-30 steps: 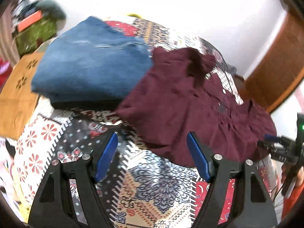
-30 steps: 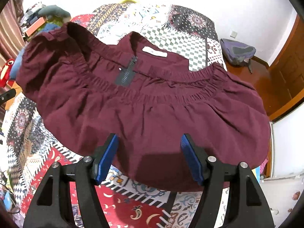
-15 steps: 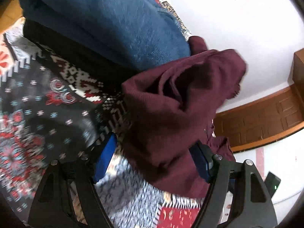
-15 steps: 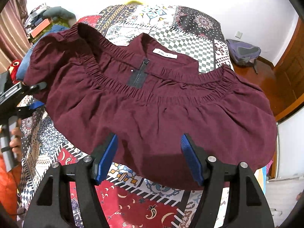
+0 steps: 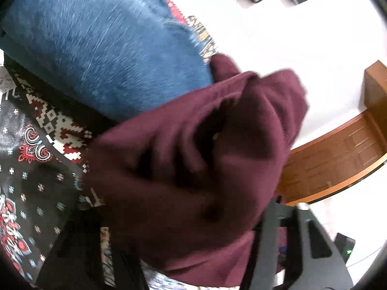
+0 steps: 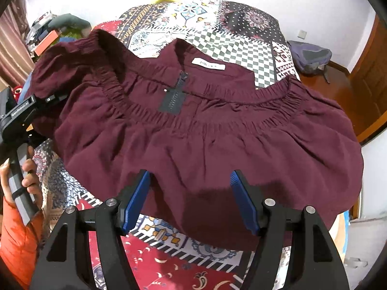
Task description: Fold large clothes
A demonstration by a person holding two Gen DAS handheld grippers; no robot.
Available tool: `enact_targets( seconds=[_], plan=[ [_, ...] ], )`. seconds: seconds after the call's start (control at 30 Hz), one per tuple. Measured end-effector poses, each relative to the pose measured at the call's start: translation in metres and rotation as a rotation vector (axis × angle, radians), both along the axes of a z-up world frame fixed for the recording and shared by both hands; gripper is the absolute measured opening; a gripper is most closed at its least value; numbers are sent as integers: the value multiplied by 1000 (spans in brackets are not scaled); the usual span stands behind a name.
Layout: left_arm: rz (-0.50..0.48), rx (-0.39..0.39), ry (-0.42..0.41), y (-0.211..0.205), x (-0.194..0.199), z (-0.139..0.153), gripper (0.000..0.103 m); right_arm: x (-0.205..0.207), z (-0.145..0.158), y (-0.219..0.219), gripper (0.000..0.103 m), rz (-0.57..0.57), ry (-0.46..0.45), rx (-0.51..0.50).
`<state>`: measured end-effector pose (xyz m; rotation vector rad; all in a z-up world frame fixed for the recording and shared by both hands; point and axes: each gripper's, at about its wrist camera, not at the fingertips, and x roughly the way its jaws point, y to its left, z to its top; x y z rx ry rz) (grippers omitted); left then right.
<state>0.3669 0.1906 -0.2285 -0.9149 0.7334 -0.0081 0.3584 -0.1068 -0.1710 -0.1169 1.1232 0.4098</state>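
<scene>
In your left wrist view, the left tongs (image 5: 188,249) have just been closing with a bunched edge of the maroon garment (image 5: 193,169) between them, beside the folded jeans (image 5: 104,48). In your right wrist view, the right tongs (image 6: 191,200) stand apart over the garment's near hem, the garment lying spread on the patterned bedspread (image 6: 232,43).

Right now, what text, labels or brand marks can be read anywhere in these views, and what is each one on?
"GenRobot.AI": white lettering on the black body of the left gripper, seen at the left edge of the right wrist view.
White neck label inside the collar of the maroon garment: small dark print, too small to read.
Left wrist view: blurred, no text readable.
</scene>
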Motion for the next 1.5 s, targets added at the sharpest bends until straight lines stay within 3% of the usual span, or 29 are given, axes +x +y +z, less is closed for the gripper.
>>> enact_targets(
  seconds=[0.07,0.17,0.33,0.53,0.6,0.77,0.83,0.97,1.03,1.17,1.27,1.4,1.5],
  plan=[
    [-13,4,-29,-7,-4,15,24,-2,4,2,65,0,-7,2],
    [-12,54,-64,-20,-13,41,18,-6,13,5,65,2,-25,7],
    [-38,36,-151,-36,-14,96,15,-11,33,10,65,-1,-57,42],
    [-47,91,-270,-37,-48,168,14,-13,61,39,65,22,-63,182],
    [-26,122,-280,-20,-58,185,14,-13,62,56,65,36,-53,222],
    [24,193,-232,-2,-70,185,14,-12,32,108,65,94,46,251],
    [41,214,-196,5,-68,171,14,-12,13,125,65,117,97,247],
    [59,218,-115,9,-72,145,14,-7,-42,150,65,140,288,270],
    [58,220,-92,7,-67,134,14,-6,-56,149,65,141,325,281],
    [47,298,-100,-15,-59,140,14,-7,-45,133,65,176,328,297],
    [-2,335,-108,-39,-39,149,14,-12,-21,98,65,154,263,333],
    [-63,371,-113,-83,-10,158,14,-21,9,23,65,55,144,371],
    [-131,406,-115,-135,19,160,14,-31,23,-32,65,-55,58,322]
  ],
)
